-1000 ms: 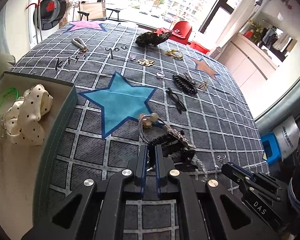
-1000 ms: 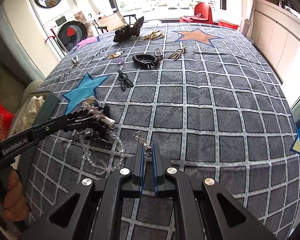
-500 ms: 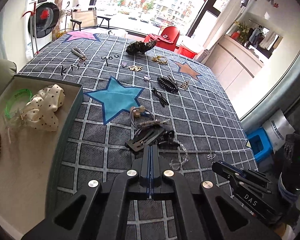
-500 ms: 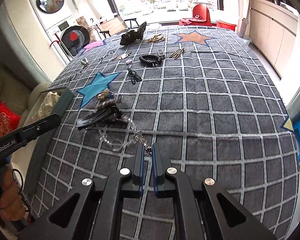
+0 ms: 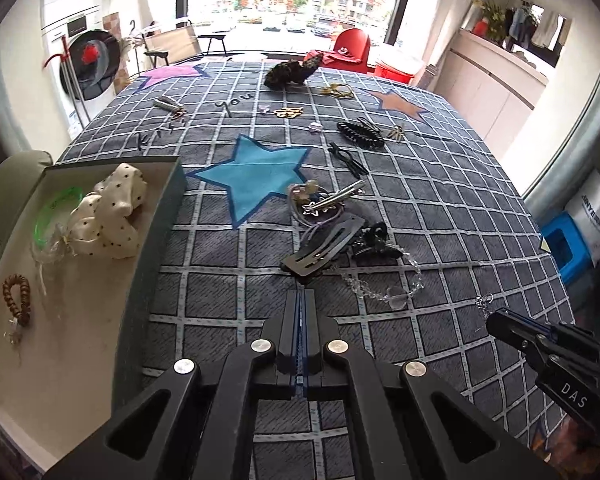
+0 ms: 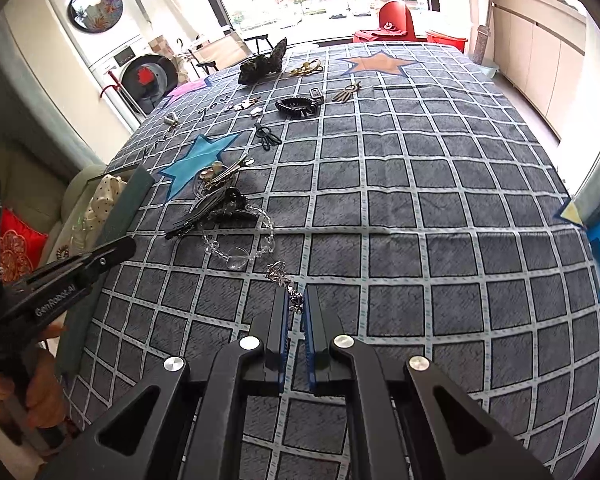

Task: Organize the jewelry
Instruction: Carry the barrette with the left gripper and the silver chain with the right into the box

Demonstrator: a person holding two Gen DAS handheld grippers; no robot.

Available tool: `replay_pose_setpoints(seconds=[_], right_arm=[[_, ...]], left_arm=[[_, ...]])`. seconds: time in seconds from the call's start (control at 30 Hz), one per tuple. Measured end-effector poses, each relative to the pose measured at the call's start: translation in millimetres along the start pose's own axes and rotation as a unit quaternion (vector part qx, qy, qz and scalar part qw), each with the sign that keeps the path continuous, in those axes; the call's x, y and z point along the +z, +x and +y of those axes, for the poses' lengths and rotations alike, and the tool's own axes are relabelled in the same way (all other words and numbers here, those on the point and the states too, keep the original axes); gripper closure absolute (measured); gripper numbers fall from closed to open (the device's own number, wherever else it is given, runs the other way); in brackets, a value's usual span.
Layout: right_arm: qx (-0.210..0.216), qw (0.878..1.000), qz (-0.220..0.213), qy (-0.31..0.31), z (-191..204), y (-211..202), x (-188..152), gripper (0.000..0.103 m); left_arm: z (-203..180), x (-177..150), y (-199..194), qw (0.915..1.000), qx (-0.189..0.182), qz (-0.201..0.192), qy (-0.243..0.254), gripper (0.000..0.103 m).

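Note:
My left gripper (image 5: 300, 296) is shut with nothing in it, just short of a black flat hair clip (image 5: 324, 248) on the checked cloth. That clip lies in a tangle with a black claw clip (image 5: 374, 240), silver clips (image 5: 332, 200) and a clear bead bracelet (image 5: 388, 288). My right gripper (image 6: 296, 306) is shut on a small silver chain piece (image 6: 278, 271), whose free end trails on the cloth beside the bead bracelet (image 6: 236, 258). The left wrist view shows the right gripper (image 5: 496, 320) at lower right. In the right wrist view the left gripper (image 6: 126, 246) is at the left.
An open box (image 5: 156, 216) at the left holds a polka-dot scrunchie (image 5: 108, 216), a green bangle (image 5: 56, 208) and a brown bead bracelet (image 5: 16, 296). Farther back lie a black coil tie (image 5: 360, 134), black loops (image 5: 346, 158), gold pieces (image 5: 288, 111) and a dark scrunchie (image 5: 290, 72).
The left jaws, slightly apart at the black clips a second ago, have shut and drawn back, leaving the tangle on the cloth. The right gripper has pulled back with the silver chain piece.

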State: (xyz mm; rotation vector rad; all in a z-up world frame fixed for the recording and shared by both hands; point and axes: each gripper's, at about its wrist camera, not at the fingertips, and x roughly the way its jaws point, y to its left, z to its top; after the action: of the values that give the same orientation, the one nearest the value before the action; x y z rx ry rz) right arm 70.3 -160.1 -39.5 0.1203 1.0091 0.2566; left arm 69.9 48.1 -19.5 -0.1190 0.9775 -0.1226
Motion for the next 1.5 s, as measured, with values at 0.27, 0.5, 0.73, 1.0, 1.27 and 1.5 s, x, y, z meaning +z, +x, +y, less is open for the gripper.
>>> replay_pose_setpoints(seconds=[0.27, 0.5, 0.73, 1.0, 1.27, 1.5], right_arm=[[0.005, 1.000, 0.000, 0.013, -10, -2, -3, 0.095], [0.010, 1.000, 0.001, 0.022, -15, -1, -5, 0.095], [0.011, 1.000, 0.001, 0.026, -20, -4, -6, 0.095], [0.009, 0.999, 0.005, 0.031, -25, -1, -6, 0.095], [0.009, 0.999, 0.004, 0.033, -23, -1, -6, 0.095], [0.010, 0.999, -0.002, 0.034, -20, -7, -7, 0.095]], left_arm=[[-8, 2, 9, 0.9999, 0.009, 0.002, 0.006, 0.006], [-17, 10, 40, 0.9970, 0.054, -0.026, 0.050, 0.000], [-14, 32, 98, 0.9915, 0.051, 0.013, 0.119, 0.014], [-13, 47, 141, 0.9899, 0.004, 0.067, 0.124, 0.043], [-22, 48, 132, 0.9904, -0.022, 0.050, 0.127, 0.093], [-22, 35, 105, 0.9929, -0.031, 0.026, 0.112, 0.095]])
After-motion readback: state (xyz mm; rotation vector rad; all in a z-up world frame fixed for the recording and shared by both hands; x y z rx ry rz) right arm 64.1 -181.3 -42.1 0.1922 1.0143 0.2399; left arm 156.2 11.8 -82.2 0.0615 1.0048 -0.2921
